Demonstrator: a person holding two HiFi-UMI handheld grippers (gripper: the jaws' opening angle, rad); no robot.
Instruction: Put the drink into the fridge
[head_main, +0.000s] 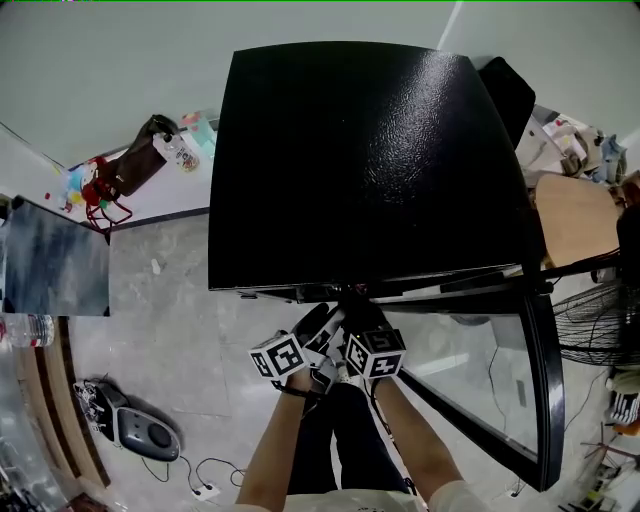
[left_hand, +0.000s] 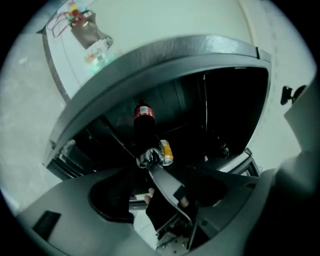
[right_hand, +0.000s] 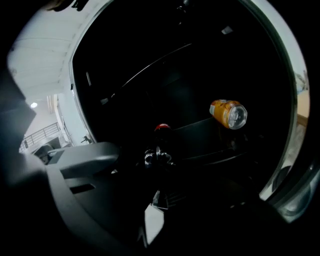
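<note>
From above, the black fridge (head_main: 360, 160) stands with its glass door (head_main: 500, 400) swung open to the right. Both grippers reach into the opening side by side, the left gripper (head_main: 322, 322) beside the right gripper (head_main: 357, 312). In the left gripper view a cola bottle (left_hand: 144, 117) with a red label stands inside on a shelf, and an orange can (left_hand: 166, 152) is just right of it. My left gripper (left_hand: 148, 158) has its shiny tips together just below the bottle. In the right gripper view the bottle's red cap (right_hand: 161, 128) shows just above my shut right gripper (right_hand: 157, 156). The orange can (right_hand: 228, 114) lies further right.
A brown bag (head_main: 130, 170) and small items sit on a white ledge at the left. A water bottle (head_main: 25, 328) lies at the far left. A grey device (head_main: 140, 432) with cables is on the floor. A black fan (head_main: 600, 320) stands right of the door.
</note>
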